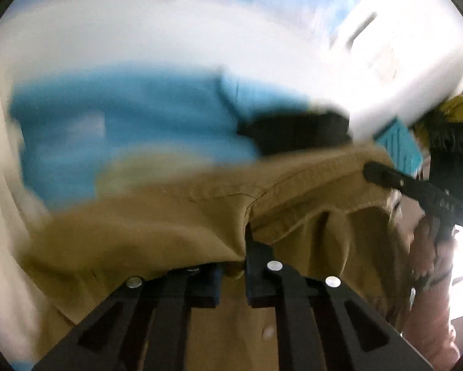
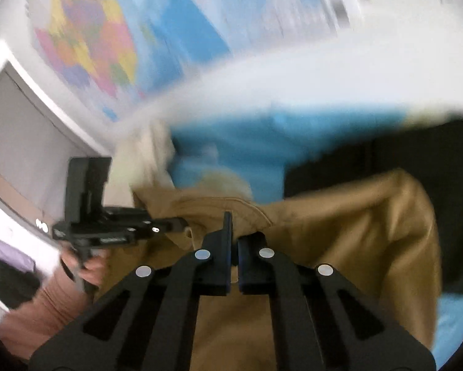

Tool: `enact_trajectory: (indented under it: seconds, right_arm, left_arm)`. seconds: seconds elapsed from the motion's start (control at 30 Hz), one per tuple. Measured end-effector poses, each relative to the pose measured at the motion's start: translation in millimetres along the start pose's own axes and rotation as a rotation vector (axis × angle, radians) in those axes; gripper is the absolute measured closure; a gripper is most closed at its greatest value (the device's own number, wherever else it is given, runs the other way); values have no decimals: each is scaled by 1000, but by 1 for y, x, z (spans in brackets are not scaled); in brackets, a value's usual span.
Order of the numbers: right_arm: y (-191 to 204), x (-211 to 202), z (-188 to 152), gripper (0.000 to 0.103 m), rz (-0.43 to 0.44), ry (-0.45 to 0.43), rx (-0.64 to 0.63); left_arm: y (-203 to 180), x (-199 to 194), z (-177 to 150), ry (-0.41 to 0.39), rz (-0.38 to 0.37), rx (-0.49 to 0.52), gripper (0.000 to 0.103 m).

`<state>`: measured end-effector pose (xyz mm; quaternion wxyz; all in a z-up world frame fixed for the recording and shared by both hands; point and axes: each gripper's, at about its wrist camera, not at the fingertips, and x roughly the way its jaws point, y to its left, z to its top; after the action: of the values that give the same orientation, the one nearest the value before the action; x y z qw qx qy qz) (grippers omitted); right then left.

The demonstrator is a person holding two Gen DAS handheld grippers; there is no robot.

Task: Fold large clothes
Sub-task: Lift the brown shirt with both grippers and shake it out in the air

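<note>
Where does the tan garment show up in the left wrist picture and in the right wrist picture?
Left wrist view: the tan garment fills the lower middle, bunched at the left gripper, which is shut on it.
Right wrist view: the tan garment spreads across the lower centre and right, pinched in the right gripper.
Shared landmark: the blue cloth lying just behind the garment in both views.

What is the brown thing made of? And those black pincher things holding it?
The brown garment looks like woven cloth, maybe cotton: matte, with stitched seams and soft wrinkles where it bunches. The left gripper and right gripper, both pinching it, look like hard black plastic, smooth and dull, with shiny round metal pins at the joints. Blur hides finer detail.
</note>
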<state>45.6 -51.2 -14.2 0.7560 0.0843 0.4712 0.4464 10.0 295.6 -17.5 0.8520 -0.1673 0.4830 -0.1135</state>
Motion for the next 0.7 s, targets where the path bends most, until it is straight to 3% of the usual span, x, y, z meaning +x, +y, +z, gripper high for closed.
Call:
enact_trajectory:
  seconds: [0.07, 0.13, 0.27, 0.33, 0.43, 0.47, 0.53, 0.6, 0.63, 0.67, 0.7]
  right_arm:
    - [0, -4, 29, 100, 10, -68, 22]
    - [-2, -3, 53, 101, 17, -114, 46]
    - [-9, 24, 82, 101, -15, -162, 63]
    - [-19, 46, 86, 101, -69, -143, 86]
    - [-36, 90, 80, 97, -142, -20, 117]
    - [-38, 99, 76, 91, -185, 7, 114]
    - [-37, 97, 66, 51, -219, 23, 77]
    - [-31, 70, 55, 40, -261, -1, 24]
    - [-30, 53, 51, 40, -257, -10, -1]
    - [-29, 34, 45, 39, -250, -26, -28]
    - [-27, 15, 37, 32, -253, -38, -54]
  left_arm:
    - [-4, -22, 29, -97, 27, 8, 95]
    - [-5, -23, 55, -112, 27, -18, 95]
    - [-2, -8, 88, -133, 112, -26, 95]
    - [6, 1, 96, -133, 138, -45, 95]
    - [27, 44, 102, -23, 175, -79, 92]
    - [38, 61, 100, 15, 199, -96, 92]
    - [62, 83, 92, 73, 218, -175, 86]
    - [71, 80, 86, 66, 185, -190, 72]
    - [71, 75, 84, 57, 167, -186, 66]
    - [69, 65, 79, 40, 145, -167, 50]
    - [65, 54, 76, 19, 135, -143, 32]
